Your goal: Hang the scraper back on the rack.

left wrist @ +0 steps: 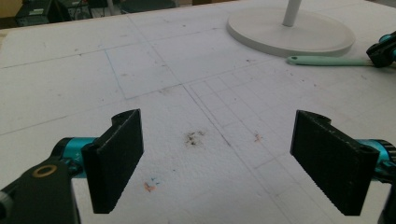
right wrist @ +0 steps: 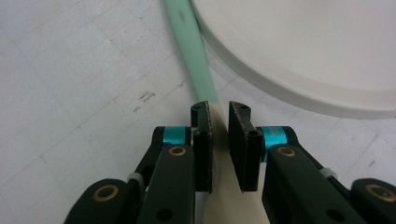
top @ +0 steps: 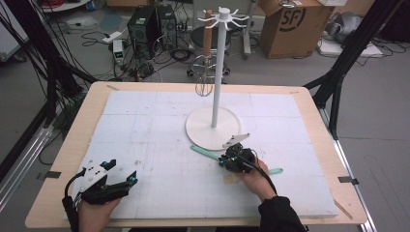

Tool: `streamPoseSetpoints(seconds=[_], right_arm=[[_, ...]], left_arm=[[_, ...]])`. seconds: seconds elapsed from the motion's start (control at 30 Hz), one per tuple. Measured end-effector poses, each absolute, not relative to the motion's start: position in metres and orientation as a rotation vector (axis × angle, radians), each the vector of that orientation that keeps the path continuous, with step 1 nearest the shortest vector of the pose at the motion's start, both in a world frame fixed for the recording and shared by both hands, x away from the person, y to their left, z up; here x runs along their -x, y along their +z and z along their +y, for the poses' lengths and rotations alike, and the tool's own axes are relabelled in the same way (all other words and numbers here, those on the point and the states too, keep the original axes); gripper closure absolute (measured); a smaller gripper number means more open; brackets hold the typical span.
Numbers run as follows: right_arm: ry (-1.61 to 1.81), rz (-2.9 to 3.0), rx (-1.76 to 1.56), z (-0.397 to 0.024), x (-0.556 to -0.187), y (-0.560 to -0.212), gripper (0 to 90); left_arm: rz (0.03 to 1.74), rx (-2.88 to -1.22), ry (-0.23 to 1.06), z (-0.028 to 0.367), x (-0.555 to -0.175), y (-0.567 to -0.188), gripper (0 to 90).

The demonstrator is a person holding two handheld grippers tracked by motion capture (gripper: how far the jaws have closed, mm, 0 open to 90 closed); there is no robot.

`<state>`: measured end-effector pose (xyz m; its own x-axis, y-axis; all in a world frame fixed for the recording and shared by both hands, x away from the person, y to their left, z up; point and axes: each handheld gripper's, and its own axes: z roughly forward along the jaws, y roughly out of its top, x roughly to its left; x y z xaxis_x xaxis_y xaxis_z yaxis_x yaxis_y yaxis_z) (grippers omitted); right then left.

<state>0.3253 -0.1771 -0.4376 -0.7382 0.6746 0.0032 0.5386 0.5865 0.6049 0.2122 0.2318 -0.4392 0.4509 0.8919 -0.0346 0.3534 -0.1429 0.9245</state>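
A mint-green utensil (top: 203, 152) lies flat on the white foam board (top: 145, 125), just in front of the round base of a white hanging rack (top: 212, 126). My right gripper (top: 231, 157) points down over its middle. In the right gripper view the jaws of that gripper (right wrist: 219, 116) stand a narrow gap apart, with the utensil's (right wrist: 189, 42) handle running up from between them and a pale stretch of it filling the gap. I cannot see the pads pressing on it. My left gripper (top: 122, 172) rests at the near left, and in its own view the gripper (left wrist: 217, 158) is wide open over bare board.
A whisk with a wooden handle (top: 207, 34) hangs from the rack's top arms. The rack's pole (top: 218, 72) rises behind the right gripper. The wooden table edge (top: 72, 145) frames the board. Boxes, cables and black frame legs stand on the floor beyond.
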Motion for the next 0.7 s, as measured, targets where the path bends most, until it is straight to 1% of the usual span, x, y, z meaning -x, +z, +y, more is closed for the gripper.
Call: streamPoseSetpoints(seconds=[0.23, 0.7], right_arm=[[0.924, 2.594, -0.965, -0.1741, -0.3226, -0.4348, 81.7], [1.01, 2.627, -1.021, -0.1768, -0.3228, -0.4319, 82.0]], left_arm=[[1.081, -1.709, 0.682, 0.2318, -0.212, -0.4391, 17.8], [1.08, -1.709, 0.682, 0.2316, -0.2122, -0.4392, 17.8]])
